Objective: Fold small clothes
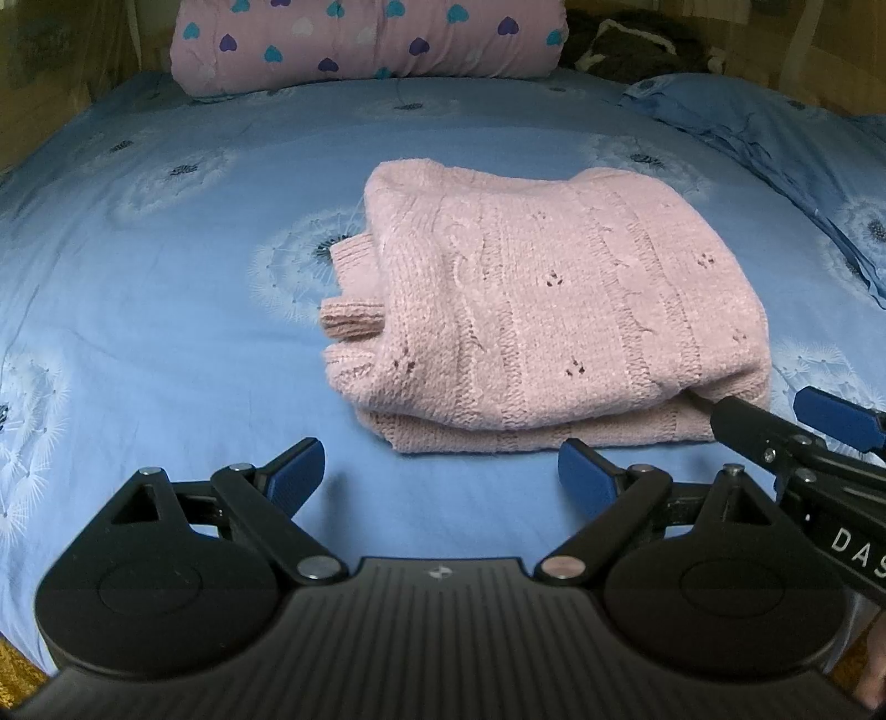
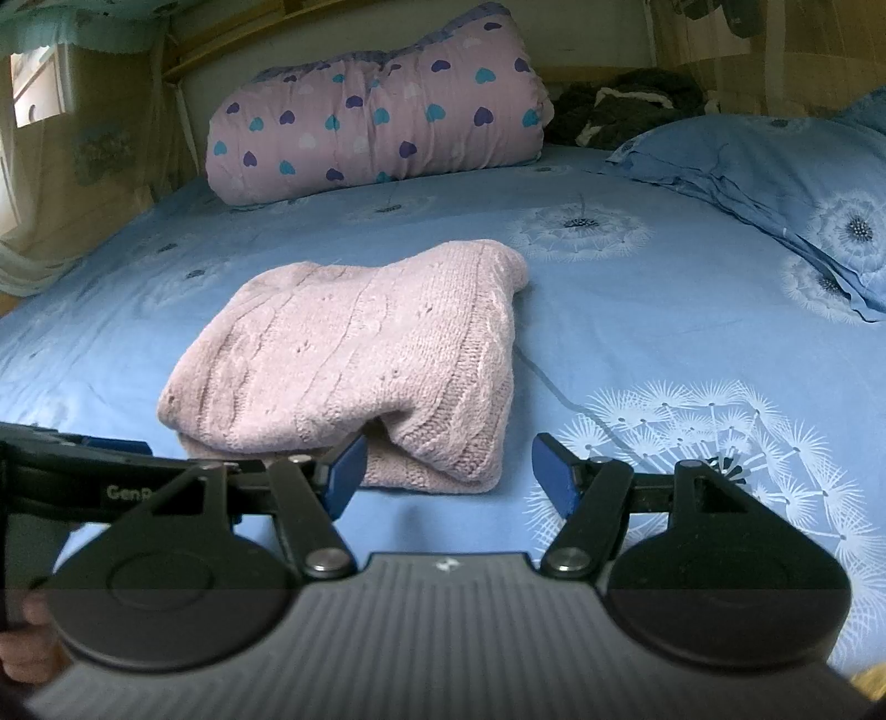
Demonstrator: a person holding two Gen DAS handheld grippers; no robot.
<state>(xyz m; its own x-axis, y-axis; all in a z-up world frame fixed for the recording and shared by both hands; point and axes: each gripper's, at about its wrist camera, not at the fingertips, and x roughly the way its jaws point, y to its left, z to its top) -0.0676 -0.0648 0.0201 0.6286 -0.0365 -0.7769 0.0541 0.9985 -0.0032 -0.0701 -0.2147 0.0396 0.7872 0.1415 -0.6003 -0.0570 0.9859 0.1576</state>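
Observation:
A pink knitted sweater [image 1: 542, 310] lies folded into a thick bundle on the blue bed sheet [image 1: 166, 310]; ribbed cuffs stick out at its left side. My left gripper [image 1: 440, 471] is open and empty, just in front of the sweater's near edge. My right gripper [image 2: 448, 471] is open and empty at the sweater's [image 2: 354, 360] near right corner, its left finger touching the fold. The right gripper also shows in the left wrist view [image 1: 775, 423] at the sweater's right corner.
A pink heart-patterned rolled quilt [image 1: 365, 44] lies at the bed's far end. A blue pillow [image 2: 775, 183] lies at the far right, with dark clothing [image 2: 626, 111] behind it. Wooden walls border the bed.

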